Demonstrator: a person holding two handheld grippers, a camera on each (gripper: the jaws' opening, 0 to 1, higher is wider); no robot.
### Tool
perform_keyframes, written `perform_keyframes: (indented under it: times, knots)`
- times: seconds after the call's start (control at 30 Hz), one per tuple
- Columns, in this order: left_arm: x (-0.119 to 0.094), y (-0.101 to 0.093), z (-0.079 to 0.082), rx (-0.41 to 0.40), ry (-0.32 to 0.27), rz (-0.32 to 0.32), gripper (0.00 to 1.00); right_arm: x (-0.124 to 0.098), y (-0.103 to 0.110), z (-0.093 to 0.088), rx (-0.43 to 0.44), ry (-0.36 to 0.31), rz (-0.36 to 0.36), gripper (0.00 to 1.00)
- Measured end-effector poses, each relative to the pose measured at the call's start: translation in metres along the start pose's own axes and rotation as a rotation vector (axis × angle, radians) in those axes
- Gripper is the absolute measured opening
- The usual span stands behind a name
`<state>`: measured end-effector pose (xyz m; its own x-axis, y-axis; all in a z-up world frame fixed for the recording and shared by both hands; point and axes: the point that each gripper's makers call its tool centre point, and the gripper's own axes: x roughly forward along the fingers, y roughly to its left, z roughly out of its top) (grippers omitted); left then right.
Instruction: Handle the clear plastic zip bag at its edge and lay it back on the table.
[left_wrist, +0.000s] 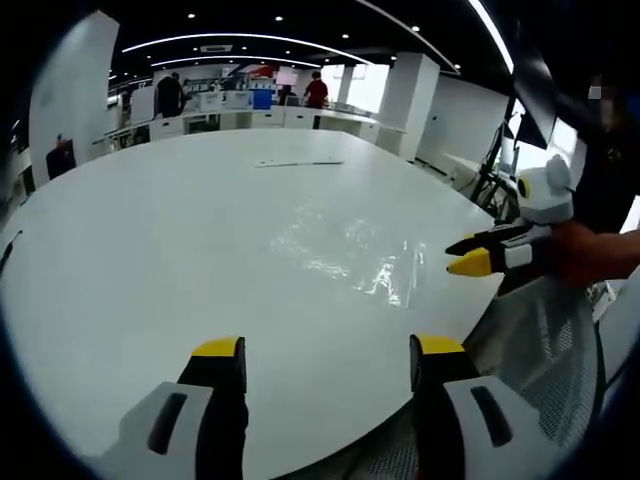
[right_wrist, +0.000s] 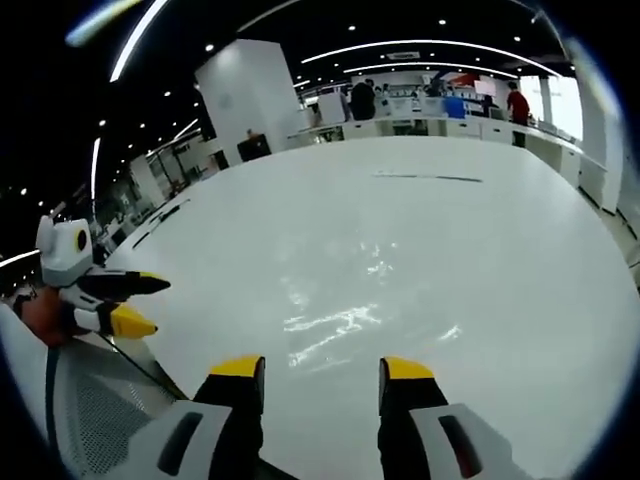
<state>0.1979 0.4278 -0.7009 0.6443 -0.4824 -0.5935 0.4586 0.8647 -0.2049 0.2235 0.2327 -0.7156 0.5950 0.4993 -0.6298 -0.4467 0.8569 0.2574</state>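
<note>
While the clear plastic zip bag (left_wrist: 350, 255) lies flat, crinkled and glossy, on the smooth white table (left_wrist: 150, 250), the left gripper (left_wrist: 328, 360) hovers short of it, its 2 yellow-tipped jaws apart and empty. Ahead of the right gripper (right_wrist: 322, 370), jaws likewise spread and holding nothing, the bag (right_wrist: 340, 310) glints.

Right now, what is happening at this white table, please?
A person holds a two-jaw gripper in each hand over a large white table. A clear plastic zip bag lies flat on the table, and neither gripper touches it. The left gripper and the right gripper both have open jaws with nothing between them. In the left gripper view, the right gripper comes in from the right side, near the bag's edge.
</note>
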Motion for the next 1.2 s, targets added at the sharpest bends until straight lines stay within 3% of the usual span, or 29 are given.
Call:
perform_keyframes:
  times: [0.3,0.77,1.2]
  knots:
    - [0.0,0.0,-0.001,-0.004,0.003,0.004,0.65,0.023,-0.004,0.017,0.004,0.005,0.036,0.43]
    - [-0.001,0.003,-0.001,-0.016,-0.001,0.011,0.64,0.075,0.022,0.052,-0.089,0.011,0.065,0.46]
    - [0.001,-0.001,-0.001,0.0,-0.002,0.0,0.66,0.121,0.043,0.073,-0.098,0.021,0.067,0.52]
